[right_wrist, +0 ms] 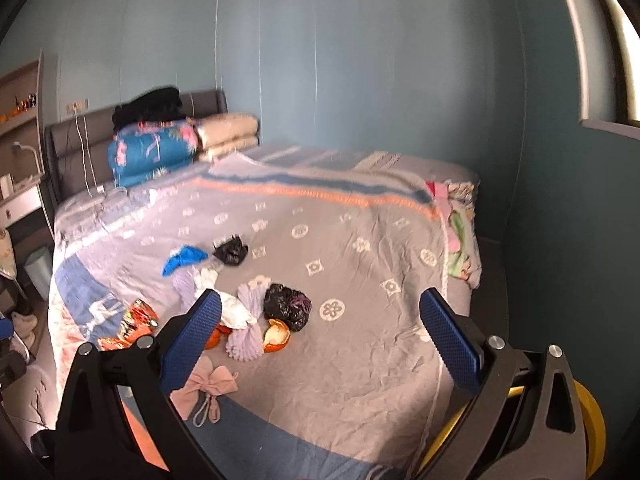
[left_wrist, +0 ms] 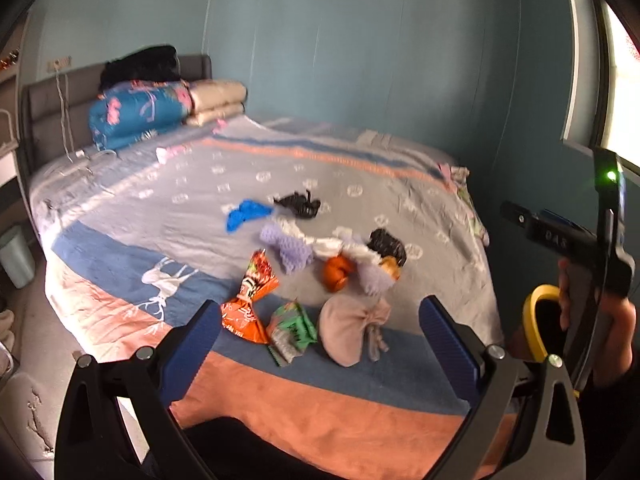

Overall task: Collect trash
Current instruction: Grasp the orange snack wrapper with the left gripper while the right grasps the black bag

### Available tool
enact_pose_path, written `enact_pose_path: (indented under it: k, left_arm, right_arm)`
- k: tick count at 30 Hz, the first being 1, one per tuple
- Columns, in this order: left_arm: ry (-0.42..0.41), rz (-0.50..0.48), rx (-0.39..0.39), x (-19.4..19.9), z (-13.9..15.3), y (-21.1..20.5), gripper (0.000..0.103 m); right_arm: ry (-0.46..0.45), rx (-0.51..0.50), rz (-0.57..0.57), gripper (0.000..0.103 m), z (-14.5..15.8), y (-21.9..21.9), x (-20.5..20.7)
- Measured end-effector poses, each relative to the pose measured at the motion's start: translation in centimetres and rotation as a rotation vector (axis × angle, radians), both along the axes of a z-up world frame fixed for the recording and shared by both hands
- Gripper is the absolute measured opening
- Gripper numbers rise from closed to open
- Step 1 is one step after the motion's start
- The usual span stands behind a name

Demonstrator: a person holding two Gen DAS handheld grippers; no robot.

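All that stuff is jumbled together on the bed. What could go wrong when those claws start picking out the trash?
1. The orange peel touches the lilac foam net and a black bag, so a grab there might lift several things at once.
2. The pink bow pouch lies beside the green wrapper and may not be trash; it could be taken by mistake.
3. Closing a gripper on the flat orange snack bag might pinch the bedspread too.

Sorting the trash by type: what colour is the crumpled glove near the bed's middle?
Bright blue glove, clearest in the left wrist view.

Teal walls (right_wrist: 360, 80), patterned bed (right_wrist: 360, 360)
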State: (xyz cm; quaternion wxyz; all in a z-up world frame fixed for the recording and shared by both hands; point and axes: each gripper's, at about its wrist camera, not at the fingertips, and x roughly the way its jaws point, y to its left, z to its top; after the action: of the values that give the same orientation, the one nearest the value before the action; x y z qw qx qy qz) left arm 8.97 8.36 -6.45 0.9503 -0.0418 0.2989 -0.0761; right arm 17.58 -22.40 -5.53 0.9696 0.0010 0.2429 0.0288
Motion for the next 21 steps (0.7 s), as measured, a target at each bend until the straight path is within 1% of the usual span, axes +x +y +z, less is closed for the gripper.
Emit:
enact_pose_path:
  k: [2, 4, 7, 8, 10, 12, 13, 15, 17, 19, 21]
  left_arm:
    - [0.027, 0.007, 0.003, 1.6, -1.0, 1.2, 0.095]
    - [0.054, 0.031, 0.029, 3.6, -2.0, 2.3, 0.095]
    - [0.113, 0.036, 0.026, 7.1, -3.3, 3.6, 0.095]
    - [0.131, 0.038, 0.028, 7.9, -3.6, 4.0, 0.095]
    - [0.155, 0.051, 0.06, 9.9, -4.5, 4.5, 0.095]
    - [0.201, 0.097, 0.124, 12.1, -5.8, 4.9, 0.095]
    - [0.211, 0.101, 0.131, 12.7, -6.3, 4.9, 0.095]
    - [0.243, 0.095, 0.127, 14.2, -7.6, 5.1, 0.095]
    - [0.257, 0.092, 0.132, 15.2, -8.4, 5.3, 0.095]
    - [0.282, 0.105, 0.137, 16.3, -9.4, 5.4, 0.095]
    - [0.309, 0.1, 0.109, 17.3, -10.4, 5.6, 0.095]
  right_arm:
    - [0.058, 0.015, 0.026, 0.095, -0.9, 0.2, 2.3]
    - [0.105, 0.031, 0.064, 0.095, -1.9, 0.4, 4.6]
    - [0.189, 0.046, 0.096, 0.095, -3.6, 1.0, 8.6]
    - [0.233, 0.055, 0.095, 0.095, -4.2, 1.1, 10.3]
    - [0.289, 0.081, 0.09, 0.095, -5.2, 1.4, 12.8]
    - [0.325, 0.069, 0.074, 0.095, -6.2, 1.8, 15.4]
    - [0.336, 0.058, 0.069, 0.095, -6.6, 2.0, 16.3]
    - [0.377, 0.039, 0.079, 0.095, -8.0, 2.8, 18.5]
    - [0.434, 0.045, 0.094, 0.095, -9.6, 3.3, 20.5]
    - [0.462, 0.054, 0.09, 0.095, -10.9, 3.5, 21.9]
    - [0.472, 0.055, 0.088, 0.095, -11.6, 3.7, 22.7]
